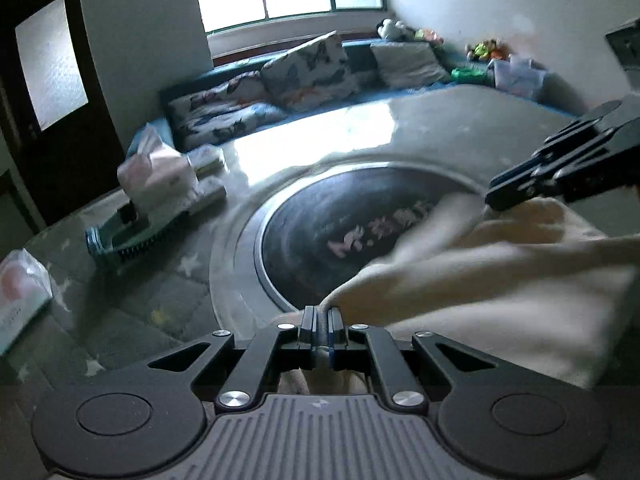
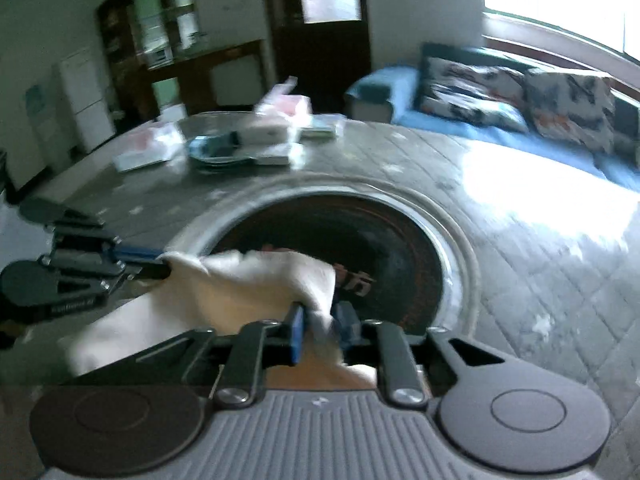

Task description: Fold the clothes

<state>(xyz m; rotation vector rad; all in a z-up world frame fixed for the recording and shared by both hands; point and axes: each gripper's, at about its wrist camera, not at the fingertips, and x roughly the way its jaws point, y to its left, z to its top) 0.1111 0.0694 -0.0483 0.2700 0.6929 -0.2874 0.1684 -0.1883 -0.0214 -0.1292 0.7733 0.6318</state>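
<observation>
Two corners of a cream cloth (image 1: 500, 280) are pinched, one by the left gripper (image 1: 321, 320), closed tight on its near edge, and one by the right gripper (image 2: 320, 320), whose blue pads are narrowed onto a fold. It is stretched between them, long axis running left to right, above the dark round hotplate (image 2: 380, 248) set in the grey table (image 2: 540, 240), near the tissue packs (image 1: 160, 172)
</observation>
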